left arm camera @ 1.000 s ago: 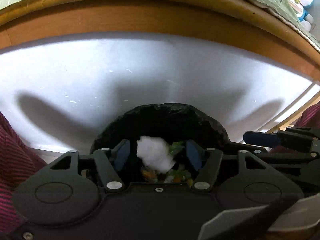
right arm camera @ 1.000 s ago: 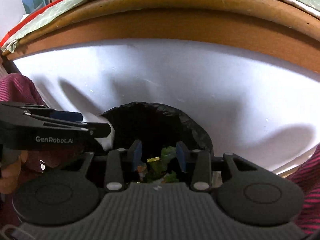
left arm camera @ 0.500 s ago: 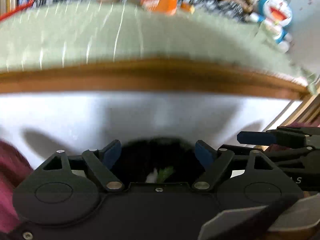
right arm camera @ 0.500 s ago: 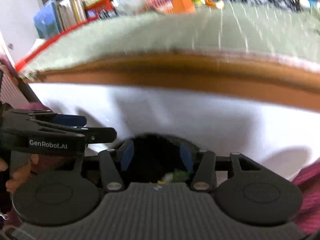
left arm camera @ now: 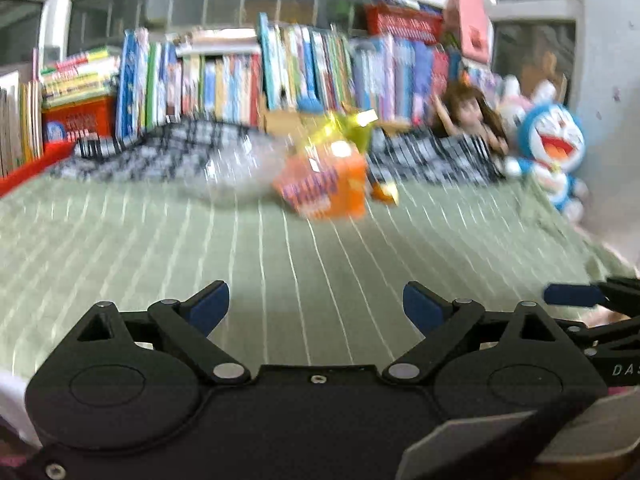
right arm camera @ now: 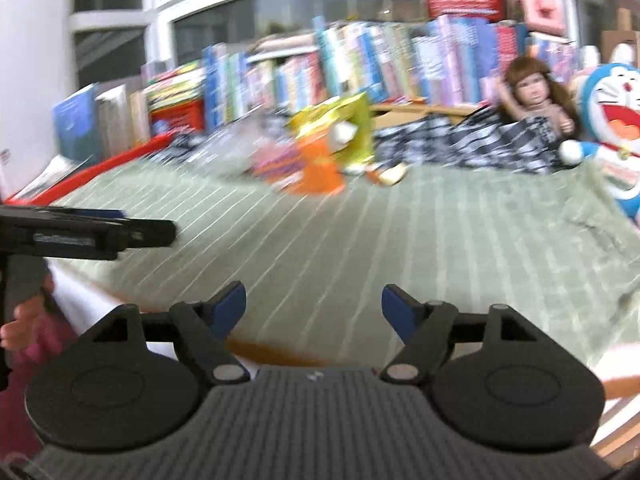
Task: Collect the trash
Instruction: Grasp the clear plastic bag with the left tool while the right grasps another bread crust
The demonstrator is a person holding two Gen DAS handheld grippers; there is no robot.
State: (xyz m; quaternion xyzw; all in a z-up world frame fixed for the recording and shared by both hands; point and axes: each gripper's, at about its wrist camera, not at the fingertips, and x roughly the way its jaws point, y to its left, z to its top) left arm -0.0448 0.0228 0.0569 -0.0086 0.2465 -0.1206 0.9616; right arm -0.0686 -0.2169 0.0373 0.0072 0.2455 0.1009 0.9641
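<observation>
Claws in foreground: left claw and right claw, jaws just widened, spread with nothing between them above the green striped bedspread. Farther back on it, near the checked cloth, lies the trash: an orange carton, a yellow-green foil wrapper and a clear plastic bag.

The left hand-held gripper is matte black, with blue pads on its fingers, silver pivot screws and two round discs on its housing. The right hand-held gripper matches it, above a ribbed grey surface. A magenta sleeve shows at left.
</observation>
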